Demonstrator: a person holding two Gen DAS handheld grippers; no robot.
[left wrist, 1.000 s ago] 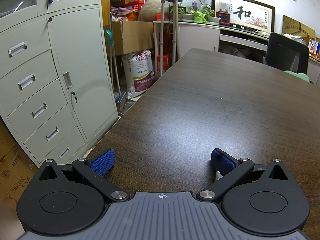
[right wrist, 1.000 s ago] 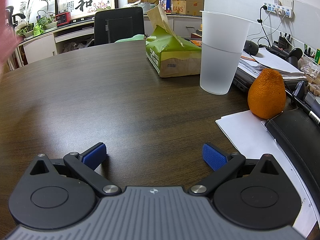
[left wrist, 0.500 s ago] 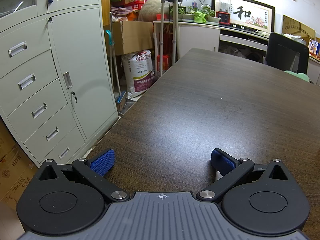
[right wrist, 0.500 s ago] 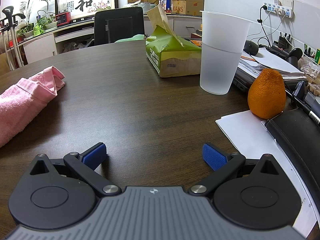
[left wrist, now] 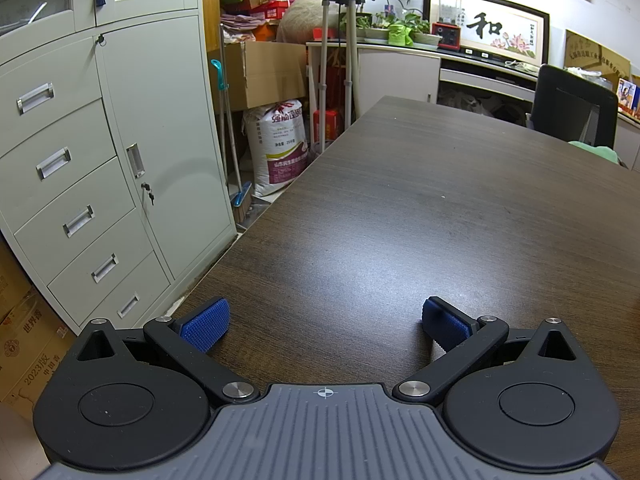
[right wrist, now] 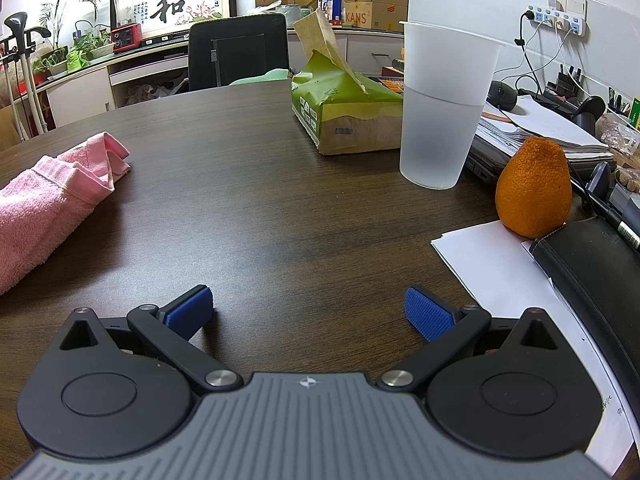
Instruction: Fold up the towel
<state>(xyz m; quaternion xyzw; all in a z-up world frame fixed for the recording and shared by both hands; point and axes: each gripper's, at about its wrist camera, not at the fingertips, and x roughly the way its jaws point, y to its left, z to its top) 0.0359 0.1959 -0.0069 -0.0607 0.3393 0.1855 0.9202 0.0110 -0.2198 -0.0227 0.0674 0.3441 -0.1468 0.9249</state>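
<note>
We count one towel (right wrist: pixel 52 196), pink and rumpled, lying on the dark surface (right wrist: pixel 260 200) at the left edge of the right wrist view, with one end bunched into folds toward the far side; it does not show in the left wrist view. Outward from it, across the surface to the right, we see one green and brown tissue pack (right wrist: pixel 344 116) with a sheet sticking up, one frosted plastic cup (right wrist: pixel 444 108) standing upright just beside it, one orange (right wrist: pixel 534 188) resting at the corner of a white sheet of paper (right wrist: pixel 500 268), and one black case (right wrist: pixel 592 276) lying on that paper. One black chair (right wrist: pixel 239 52) stands at the far edge. Our right tongs (right wrist: pixel 308 312) sit low over the surface, level, spread wide and holding nothing, well apart from the towel. Our left tongs (left wrist: pixel 324 324) sit likewise, wide open and empty, over a bare corner of the surface, with one grey cabinet (left wrist: pixel 100 160) of four drawers off to the left.
</note>
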